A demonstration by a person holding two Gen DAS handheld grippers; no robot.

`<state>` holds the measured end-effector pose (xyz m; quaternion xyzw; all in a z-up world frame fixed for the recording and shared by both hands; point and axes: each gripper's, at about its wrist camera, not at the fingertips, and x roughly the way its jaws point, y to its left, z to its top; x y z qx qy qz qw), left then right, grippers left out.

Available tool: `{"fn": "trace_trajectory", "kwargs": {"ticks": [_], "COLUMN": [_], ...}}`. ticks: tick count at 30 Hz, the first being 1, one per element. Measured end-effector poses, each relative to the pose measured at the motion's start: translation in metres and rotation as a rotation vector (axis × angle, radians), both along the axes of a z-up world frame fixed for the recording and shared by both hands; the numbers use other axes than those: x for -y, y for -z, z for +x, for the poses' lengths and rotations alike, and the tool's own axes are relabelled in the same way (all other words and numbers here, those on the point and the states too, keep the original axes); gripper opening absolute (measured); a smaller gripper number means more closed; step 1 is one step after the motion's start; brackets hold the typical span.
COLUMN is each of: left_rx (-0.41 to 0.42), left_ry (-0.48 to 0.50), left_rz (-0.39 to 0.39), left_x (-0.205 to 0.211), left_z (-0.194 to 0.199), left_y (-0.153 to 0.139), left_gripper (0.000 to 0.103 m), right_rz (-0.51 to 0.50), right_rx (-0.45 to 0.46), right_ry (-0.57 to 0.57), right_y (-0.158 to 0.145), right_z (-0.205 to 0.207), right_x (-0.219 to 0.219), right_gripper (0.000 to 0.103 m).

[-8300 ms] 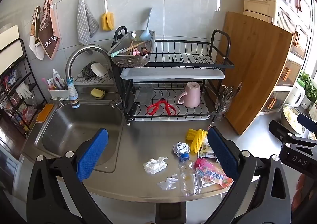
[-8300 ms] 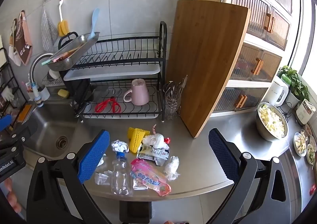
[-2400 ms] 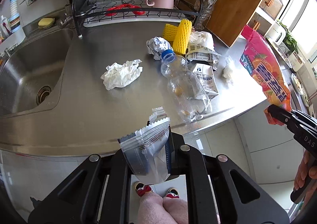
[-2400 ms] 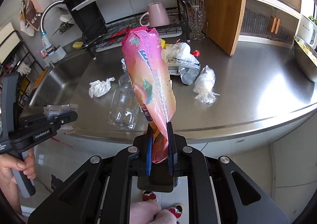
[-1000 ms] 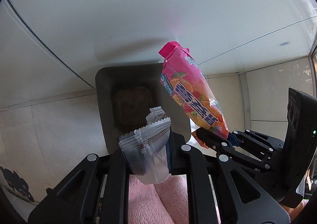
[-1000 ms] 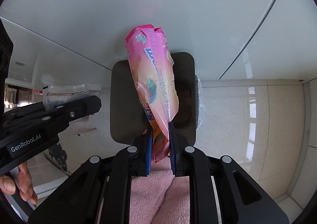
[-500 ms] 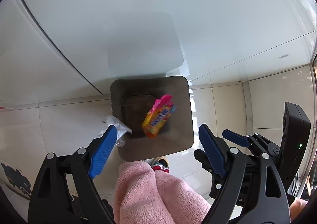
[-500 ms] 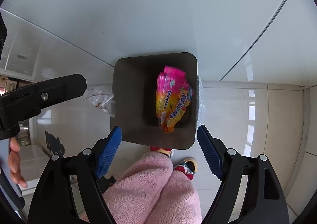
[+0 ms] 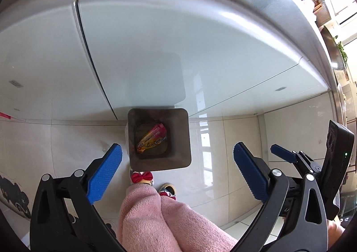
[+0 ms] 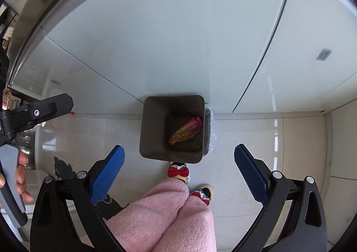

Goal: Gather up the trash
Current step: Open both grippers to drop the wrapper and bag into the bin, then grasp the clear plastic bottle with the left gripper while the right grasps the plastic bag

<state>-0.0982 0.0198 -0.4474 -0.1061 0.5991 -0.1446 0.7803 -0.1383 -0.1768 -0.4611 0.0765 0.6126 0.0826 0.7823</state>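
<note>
gripper frames: matte black, silver screws | finger pads: blue, textured | legs: fluffy pink fleece trousers | slippers: red bows

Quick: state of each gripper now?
Left gripper: jaws just opened wide, nothing between them.
Right gripper: jaws just opened wide, nothing between them.

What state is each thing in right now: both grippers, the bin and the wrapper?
left gripper: jaws have just been opening, now wide open, nothing between the pads.
right gripper: jaws have just been opening, now wide open, nothing held.
trash bin: upright on the floor, open top, no lid in view.
pink and orange snack wrapper: lying at the bottom of the bin.
clear wrapper: not visible in either view.
</note>
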Motion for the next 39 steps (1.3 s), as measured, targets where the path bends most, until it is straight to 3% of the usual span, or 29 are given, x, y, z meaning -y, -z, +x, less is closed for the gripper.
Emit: {"fn": "trace_trajectory", "kwargs": {"ticks": [8,16,22,28,39], "left_rx": [0.222,0.336,0.354,0.346,0.242], "left_ry": [-0.053,-0.084,-0.073,-0.045,0.018], "left_rz": [-0.019,-0.01,-0.019,-0.006,0.058], "left_x": [-0.016,-0.021,-0.01,0.015,0.063], "left_z": [0.004,0.037,0.064,0.103,0.176], "left_y": [-0.118,-0.193,-0.214,-0.219,-0.173], "left_gripper": [0.095,0.095,0.095,0.095,0.095], "right_rz": [-0.059,0.004,-0.045,-0.067,-0.09], "right_rx": [0.232,0.382,0.442,0.441,0.358], "right_ry": [0.037,0.155,0.176,0.213,0.279], "right_y": [-0.115,-0.199,-0.229,-0.238,-0.201], "right_z": [0.003,0.038,0.07,0.107,0.178], "right_x": [0.024,0.058,0.074,0.093,0.108], "right_gripper": [0.1,0.1,0.1,0.1,0.097]}}
